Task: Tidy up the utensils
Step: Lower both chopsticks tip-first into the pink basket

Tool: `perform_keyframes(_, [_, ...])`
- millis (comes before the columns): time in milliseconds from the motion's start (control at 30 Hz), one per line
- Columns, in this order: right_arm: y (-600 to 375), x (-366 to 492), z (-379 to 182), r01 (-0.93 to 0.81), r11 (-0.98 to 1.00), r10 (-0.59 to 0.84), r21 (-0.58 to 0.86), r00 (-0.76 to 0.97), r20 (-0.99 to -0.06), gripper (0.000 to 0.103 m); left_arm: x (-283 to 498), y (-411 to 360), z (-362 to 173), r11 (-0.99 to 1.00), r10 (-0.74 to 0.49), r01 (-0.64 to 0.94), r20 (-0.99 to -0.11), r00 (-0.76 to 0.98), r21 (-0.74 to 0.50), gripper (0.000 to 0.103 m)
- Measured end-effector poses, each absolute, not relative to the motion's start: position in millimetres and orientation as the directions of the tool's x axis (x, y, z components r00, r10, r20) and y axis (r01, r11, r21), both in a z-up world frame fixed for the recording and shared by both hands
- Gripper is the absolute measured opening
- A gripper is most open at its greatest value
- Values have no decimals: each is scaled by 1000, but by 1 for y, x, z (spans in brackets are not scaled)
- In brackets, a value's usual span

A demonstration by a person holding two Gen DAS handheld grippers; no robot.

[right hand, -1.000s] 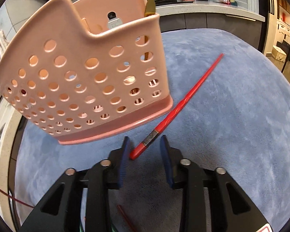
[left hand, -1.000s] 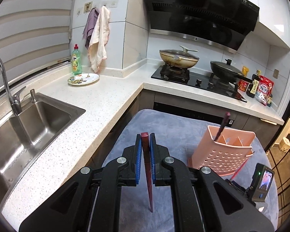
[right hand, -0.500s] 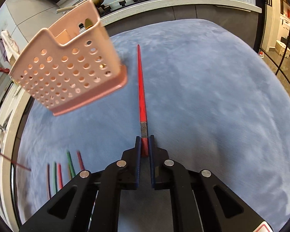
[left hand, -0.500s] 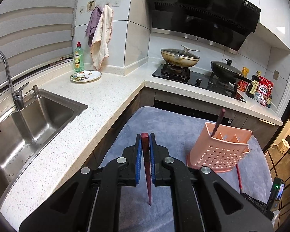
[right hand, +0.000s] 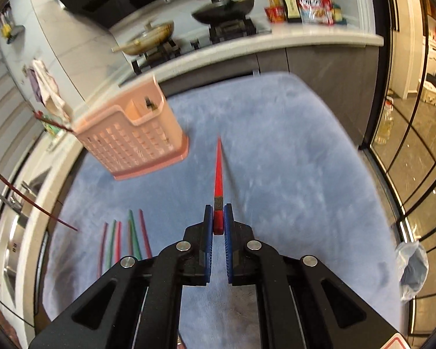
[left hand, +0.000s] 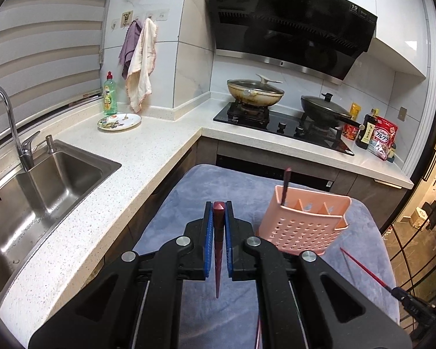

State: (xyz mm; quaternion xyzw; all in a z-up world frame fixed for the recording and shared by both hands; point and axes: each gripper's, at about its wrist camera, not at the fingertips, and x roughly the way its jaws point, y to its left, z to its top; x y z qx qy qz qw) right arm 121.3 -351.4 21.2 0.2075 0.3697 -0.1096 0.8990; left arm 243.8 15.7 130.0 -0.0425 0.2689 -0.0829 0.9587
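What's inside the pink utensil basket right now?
One dark red chopstick stands in the rear left compartment of the pink basket, its top poking above the rim. The other compartments look empty from above; their bottoms are hidden by the walls.

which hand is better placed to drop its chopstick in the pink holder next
Left, probably. The left gripper grips its dark red chopstick upright, tip down. The right gripper holds the bright red chopstick pointing forward, beside the pink holder.
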Motion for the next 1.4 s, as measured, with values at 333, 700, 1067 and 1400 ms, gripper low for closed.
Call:
perform_keyframes(333, [-367,137,105,279,917,-77,286,826,-559,7,249,-21,173,962,-271,223,-459,846,-157,7])
perform_keyframes(700, [-361,191,199,158,941,-33,299,923,-382,7,284,-62,226,935,-351,301,-373,859,-185,7])
perform_keyframes(1067, [-329,249,255,43,942,44,333,968,-248,7,324,-92,242,939,-344,313,-338,876,-144,7])
perform_keyframes(1400, [-326,295,200,54,921,85,385,939,-333,7,354,-102,196,943,-333,301,-413,848,-141,7])
